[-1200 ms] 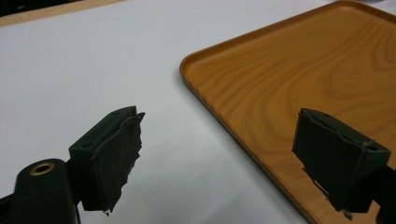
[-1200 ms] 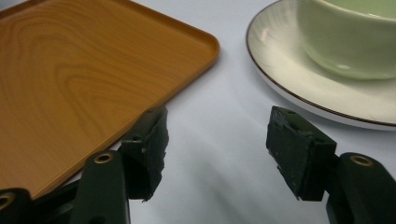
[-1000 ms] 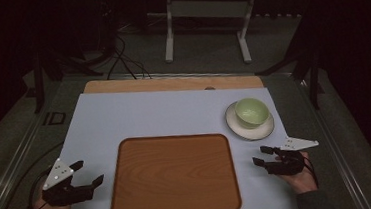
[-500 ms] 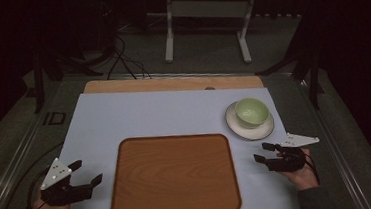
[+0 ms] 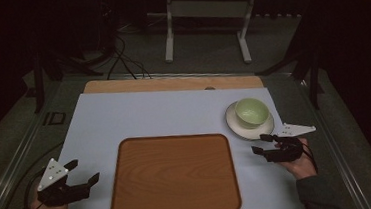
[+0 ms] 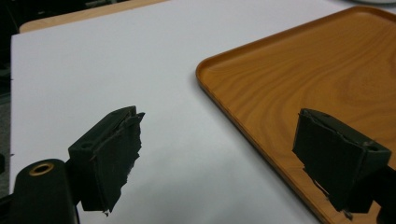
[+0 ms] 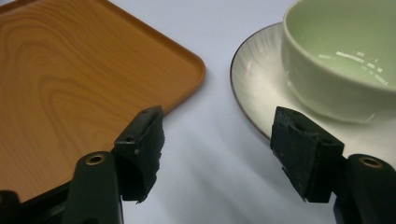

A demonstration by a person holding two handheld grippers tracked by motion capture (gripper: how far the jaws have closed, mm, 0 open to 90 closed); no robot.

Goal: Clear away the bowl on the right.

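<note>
An empty wooden tray lies at the near middle of the white table top. A pale green bowl stands on a white plate to the right, just beyond the tray's far right corner. My left gripper rests open left of the tray, holding nothing. In the left gripper view its jaws frame the tray's corner. My right gripper is open just short of the plate. Its jaws straddle bare table between the tray and the plate with the bowl.
A strip of wooden board shows along the table's far edge. Beyond it a white metal stand and black cables sit on the dark floor. Metal rails run beside the table on both sides.
My right gripper has crept a little forward toward the plate. The left gripper has barely moved.
</note>
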